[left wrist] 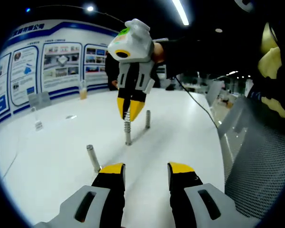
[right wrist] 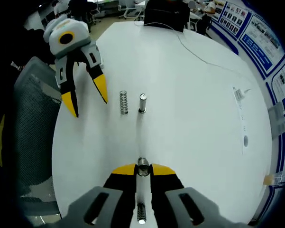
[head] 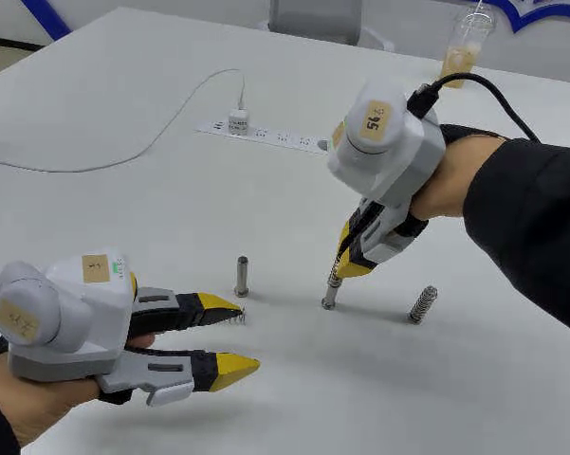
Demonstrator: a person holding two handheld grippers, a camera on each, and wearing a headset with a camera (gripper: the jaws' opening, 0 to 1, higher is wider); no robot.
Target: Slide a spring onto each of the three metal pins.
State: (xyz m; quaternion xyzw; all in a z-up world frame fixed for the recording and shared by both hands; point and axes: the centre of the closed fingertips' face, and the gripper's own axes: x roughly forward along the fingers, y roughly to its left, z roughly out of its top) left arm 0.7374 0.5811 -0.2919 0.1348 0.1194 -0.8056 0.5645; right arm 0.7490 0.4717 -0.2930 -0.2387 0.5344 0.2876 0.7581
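Yellow-tipped right tool (head: 343, 269) is clenched on a coiled spring (right wrist: 142, 166), which is set over the slim steel middle pin (head: 331, 296). Left tool (head: 239, 334) is held spread wide, empty, near the loose spring (right wrist: 124, 102). That spring is seen lying just beside the bare pin (head: 242, 276) on the smooth white bench (head: 123, 218), clearest in the right gripper view.
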